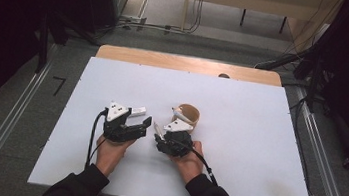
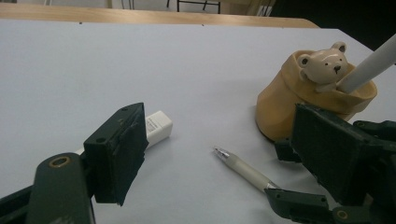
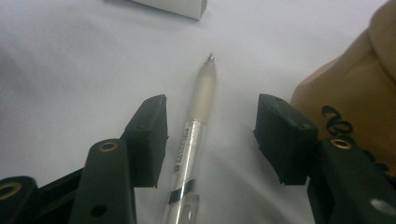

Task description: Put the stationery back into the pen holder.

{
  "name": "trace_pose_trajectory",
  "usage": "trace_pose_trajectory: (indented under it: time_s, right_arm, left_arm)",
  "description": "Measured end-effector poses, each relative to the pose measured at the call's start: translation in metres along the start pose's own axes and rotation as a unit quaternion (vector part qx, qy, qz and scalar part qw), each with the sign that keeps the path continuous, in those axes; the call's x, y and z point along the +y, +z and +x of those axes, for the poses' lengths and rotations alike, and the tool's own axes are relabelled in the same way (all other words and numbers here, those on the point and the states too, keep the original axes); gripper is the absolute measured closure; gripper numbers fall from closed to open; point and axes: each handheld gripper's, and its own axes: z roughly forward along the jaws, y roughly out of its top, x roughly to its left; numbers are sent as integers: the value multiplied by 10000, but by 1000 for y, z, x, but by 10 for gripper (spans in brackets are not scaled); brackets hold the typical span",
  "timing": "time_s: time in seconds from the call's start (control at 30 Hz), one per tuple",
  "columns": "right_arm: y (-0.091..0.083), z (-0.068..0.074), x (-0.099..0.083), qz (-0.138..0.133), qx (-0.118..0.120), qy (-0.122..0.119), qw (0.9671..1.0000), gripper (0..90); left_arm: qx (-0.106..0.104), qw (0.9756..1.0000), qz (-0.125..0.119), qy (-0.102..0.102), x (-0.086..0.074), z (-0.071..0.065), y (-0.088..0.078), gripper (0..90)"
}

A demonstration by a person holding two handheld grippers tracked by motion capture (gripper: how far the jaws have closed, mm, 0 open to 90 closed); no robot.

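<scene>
**Right claw straddles the pen, not yet clamped**

Largest first: white rectangular tabletop (image 1: 256, 153), matte, with a strip of bare wood along its far edge.

Tan ceramic pen cup (image 2: 285, 105), rounded body, wavy rim, a small cream bear figure leaning over the rim. A white stick-shaped item stands slanted inside it; what it is I cannot tell. In the high view the cup (image 1: 190, 113) sits near the middle of the tabletop, just beyond the right claw.

Left claw (image 1: 143, 124): black jaws standing apart, nothing between them, held beside a small white rectangular block (image 2: 158, 127) that lies flat on the tabletop.

Right claw (image 3: 210, 140): black jaws open, one on each side of the pen, pads clear of the barrel with visible gaps both sides.

Task item, slim pen (image 3: 198, 116): lies flat on the tabletop between the cup and the white block. Frosted translucent grip section toward the tip, small metal point, clear barrel behind it with printed lettering and a dark band. Tip points away from the right claw, toward the white block. Seen from the left gripper view, the pen (image 2: 243, 168) lies near the cup's base, apart from it.
</scene>
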Motion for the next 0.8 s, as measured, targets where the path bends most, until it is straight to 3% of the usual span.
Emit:
trace_pose_trajectory:
  time_s: [0.37,0.8]
  right_arm:
    - [9,3,6,73,-46,-43,10000,517]
    - [16,5,12,170,68,-43,9998,632]
  left_arm:
    - [10,10000,3,-8,0,1,0,189]
    - [21,10000,20,-18,-1,2,1,190]
